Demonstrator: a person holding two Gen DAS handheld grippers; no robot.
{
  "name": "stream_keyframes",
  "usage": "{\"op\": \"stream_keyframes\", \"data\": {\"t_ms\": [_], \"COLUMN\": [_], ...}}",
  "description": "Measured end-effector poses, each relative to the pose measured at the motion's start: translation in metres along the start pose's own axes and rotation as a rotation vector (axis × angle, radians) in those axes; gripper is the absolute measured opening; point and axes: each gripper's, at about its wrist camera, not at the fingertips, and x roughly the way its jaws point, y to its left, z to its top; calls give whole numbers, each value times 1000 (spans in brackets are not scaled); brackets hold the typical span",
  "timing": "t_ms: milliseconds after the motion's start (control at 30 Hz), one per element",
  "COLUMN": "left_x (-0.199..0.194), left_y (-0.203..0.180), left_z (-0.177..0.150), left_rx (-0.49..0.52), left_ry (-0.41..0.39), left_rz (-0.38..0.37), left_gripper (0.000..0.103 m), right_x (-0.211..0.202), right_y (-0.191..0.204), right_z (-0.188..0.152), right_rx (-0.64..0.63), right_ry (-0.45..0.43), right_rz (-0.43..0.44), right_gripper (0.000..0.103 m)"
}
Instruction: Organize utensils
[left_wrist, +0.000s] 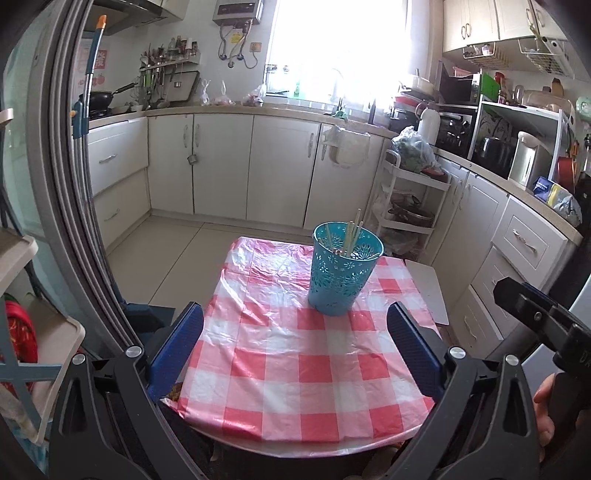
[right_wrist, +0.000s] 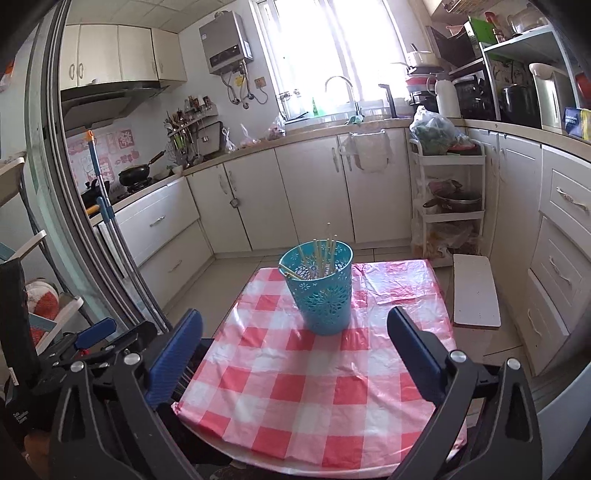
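Chopsticks (right_wrist: 322, 254) stand in a blue basket (right_wrist: 321, 291) on the checked tablecloth (right_wrist: 295, 398) — left gripper (left_wrist: 295, 343) and right gripper (right_wrist: 295, 347) both spread wide, empty.

Glossy crinkled plastic tablecloth (left_wrist: 295, 369), perforated matt plastic holder (left_wrist: 341, 275) w/ wooden chopsticks (left_wrist: 352, 234)

Ahead of my blue-padded tongs (right_wrist: 294, 354) I see a teal cut-out holder (right_wrist: 320, 288), pale, perhaps wooden chopsticks (right_wrist: 325, 254), red-and-white checked cloth (right_wrist: 295, 398).

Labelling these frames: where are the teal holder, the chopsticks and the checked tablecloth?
teal holder (left_wrist: 338, 280), left wrist view, front wall.
chopsticks (right_wrist: 320, 254), right wrist view, shafts above the rim.
checked tablecloth (right_wrist: 295, 391), right wrist view, bare near part.
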Motion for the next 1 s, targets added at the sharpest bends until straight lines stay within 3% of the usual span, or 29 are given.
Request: {"op": "stream_keyframes", "data": {"t_ms": [133,367,467,733,1000], "left_x": [-35,-79,-93,-112,-116], "left_y": [3,5,5,6,0], "left_z": [-9,-26,-33,-36,-37], "left_rx": [1,29,32,15,41], "left_ry": [4,-21,-47,-66,-74], "left_rz": [3,117,149,156,150], "left_gripper": [96,96,96,96,96], "right_x": [-25,-58,-64,-97,-101], "right_y": [15,26,39,42,49], "right_z": [-11,-54,-73,-71,-71], "right_rx": [-3,81,40,38,12], "right_ry": [1,5,39,-84,-98], "right_rz": [-1,-21,-25,-46,-36], "right_gripper": [96,96,96,96,96]}}
